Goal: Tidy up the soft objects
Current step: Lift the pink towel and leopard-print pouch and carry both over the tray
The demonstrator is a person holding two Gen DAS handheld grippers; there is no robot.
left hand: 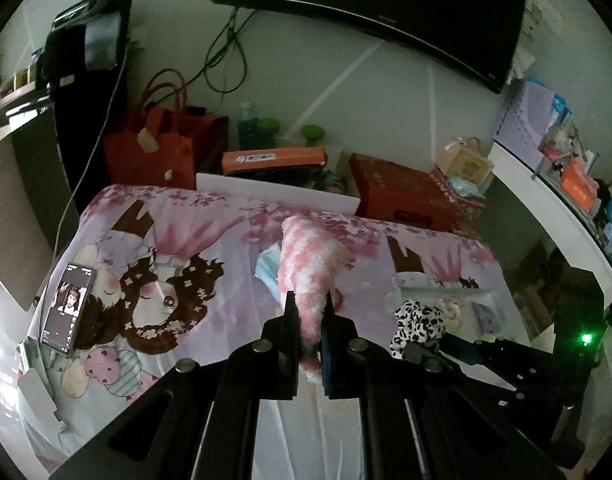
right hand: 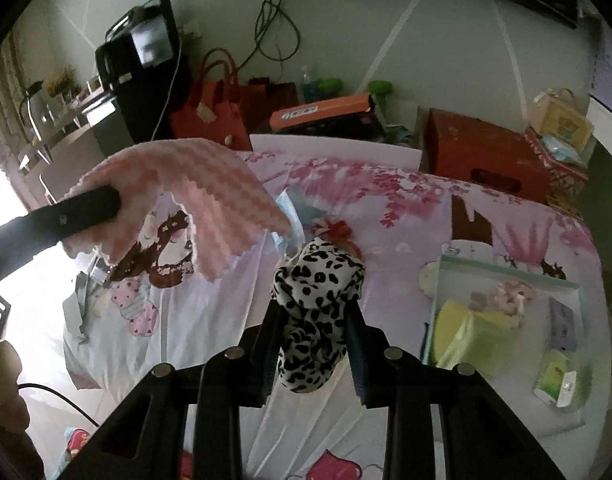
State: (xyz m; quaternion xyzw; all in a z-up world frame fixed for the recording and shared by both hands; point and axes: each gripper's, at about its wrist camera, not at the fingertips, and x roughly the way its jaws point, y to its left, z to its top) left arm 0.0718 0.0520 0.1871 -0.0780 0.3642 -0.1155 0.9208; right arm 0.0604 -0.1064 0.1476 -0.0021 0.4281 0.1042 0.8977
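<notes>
- The left tool pinches a pink-and-white cloth, held above the bed.
- The right tool grips a spotted black-and-white cloth, also off the bed.
- A clear tray with small items lies on the bed, right of the spotted cloth.
- A phone rests near the bed's left edge.

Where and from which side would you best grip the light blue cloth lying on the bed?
Probably its near corner, coming from above. The light blue cloth lies low on the bedspread with its far part hidden behind the pink cloth, so only that exposed edge offers a pinch.
</notes>
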